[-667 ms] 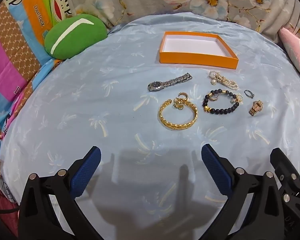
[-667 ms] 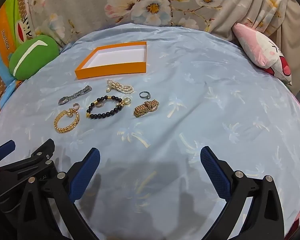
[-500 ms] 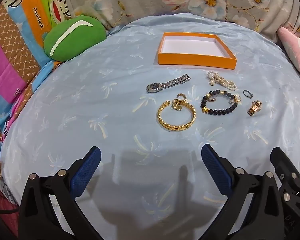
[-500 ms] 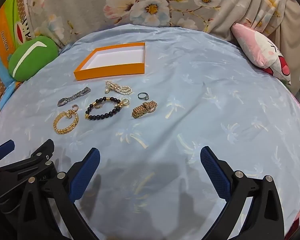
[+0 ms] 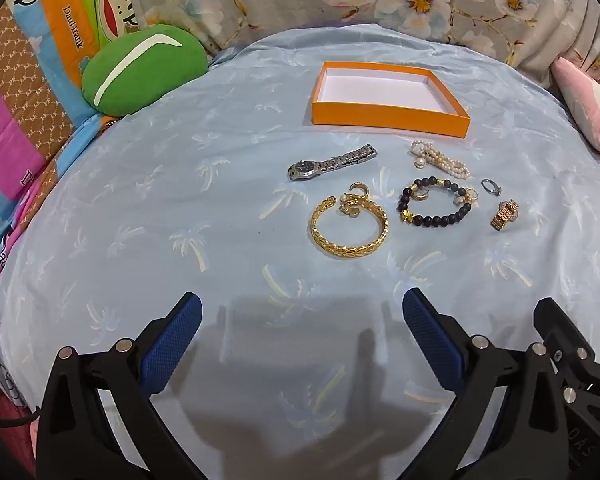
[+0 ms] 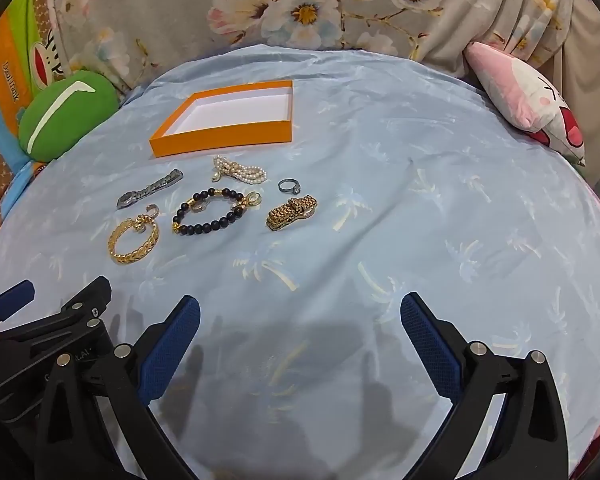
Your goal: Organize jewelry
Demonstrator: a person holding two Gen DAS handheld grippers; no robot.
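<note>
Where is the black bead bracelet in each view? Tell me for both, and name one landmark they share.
Left wrist view: the black bead bracelet lies right of centre, between the gold bangle and the gold watch.
Right wrist view: the bracelet lies left of centre, with the same two neighbours.
Shared landmark: the orange box, behind the jewelry in both.

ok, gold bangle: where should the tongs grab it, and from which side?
Take the gold bangle from above, across its near rim, one finger inside the loop and one outside. It lies flat on the sheet, so no edge stands up. Avoid the far side, where a small gold clasp piece sits.
</note>
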